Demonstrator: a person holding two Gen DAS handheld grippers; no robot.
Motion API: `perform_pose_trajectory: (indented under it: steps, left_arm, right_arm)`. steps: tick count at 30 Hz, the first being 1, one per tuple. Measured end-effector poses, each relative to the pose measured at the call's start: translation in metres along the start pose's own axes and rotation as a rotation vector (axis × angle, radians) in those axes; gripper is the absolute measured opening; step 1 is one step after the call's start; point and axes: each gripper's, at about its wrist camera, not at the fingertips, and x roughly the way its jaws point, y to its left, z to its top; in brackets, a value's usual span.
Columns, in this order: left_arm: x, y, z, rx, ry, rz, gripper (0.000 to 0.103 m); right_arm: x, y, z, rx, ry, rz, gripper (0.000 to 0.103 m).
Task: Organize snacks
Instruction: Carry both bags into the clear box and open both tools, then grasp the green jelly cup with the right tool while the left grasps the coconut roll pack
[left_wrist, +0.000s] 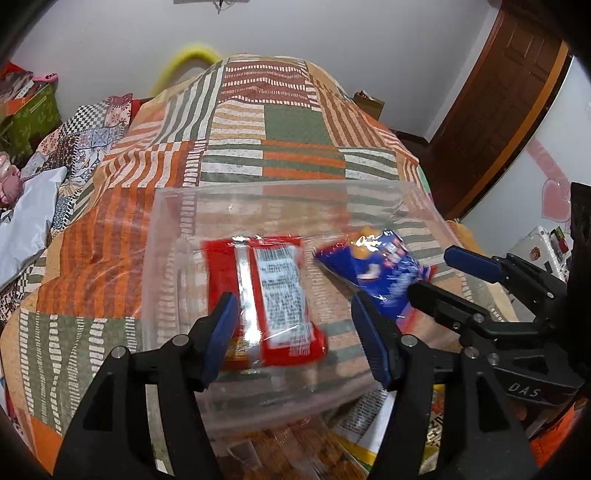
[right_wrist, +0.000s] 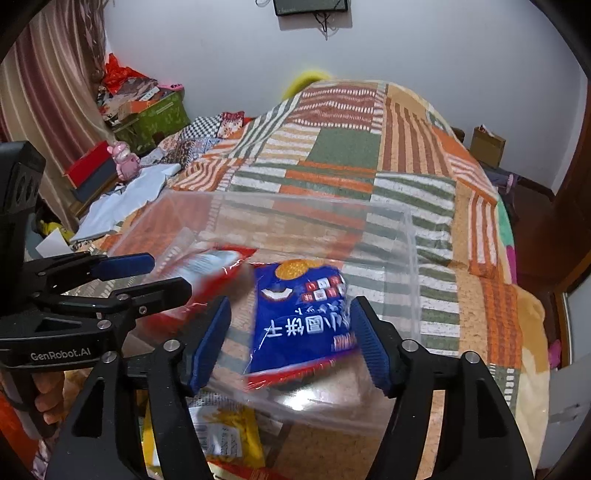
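Note:
A clear plastic bin (left_wrist: 170, 236) (right_wrist: 412, 258) lies on the patchwork bedspread. A red snack pack (left_wrist: 273, 295) lies in it, blurred, between the spread jaws of my left gripper (left_wrist: 295, 332), which is open and not touching it. A blue biscuit pack (right_wrist: 303, 317) (left_wrist: 376, 266) is in the bin, blurred, between the spread jaws of my right gripper (right_wrist: 291, 343), open too. In the left wrist view the right gripper (left_wrist: 432, 269) shows at the right. In the right wrist view the left gripper (right_wrist: 166, 275) shows at the left, by the red pack (right_wrist: 221, 269).
More snack packs lie in front of the bin, a yellow one (right_wrist: 229, 432) and a white-labelled one (left_wrist: 365, 413). A white cloth (left_wrist: 26, 225) and boxes (right_wrist: 155, 114) lie at the left. A wooden door (left_wrist: 495, 110) stands at the right.

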Motion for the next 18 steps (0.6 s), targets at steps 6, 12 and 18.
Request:
perform_pose_trajectory:
  steps: [6, 12, 18]
  left_arm:
    - [-0.039, -0.005, -0.007, 0.008, -0.078, 0.012, 0.065]
    - [-0.087, -0.010, -0.021, 0.028, -0.173, 0.038, 0.073]
    - [-0.121, -0.010, -0.042, 0.036, -0.222, 0.056, 0.079]
  right_arm:
    - [-0.030, 0.004, 0.000, 0.000, -0.059, -0.002, 0.065]
    - [-0.068, 0.011, -0.006, -0.002, -0.127, 0.001, 0.073]
    - [-0.100, 0.022, -0.020, 0.001, -0.188, 0.002, 0.078]
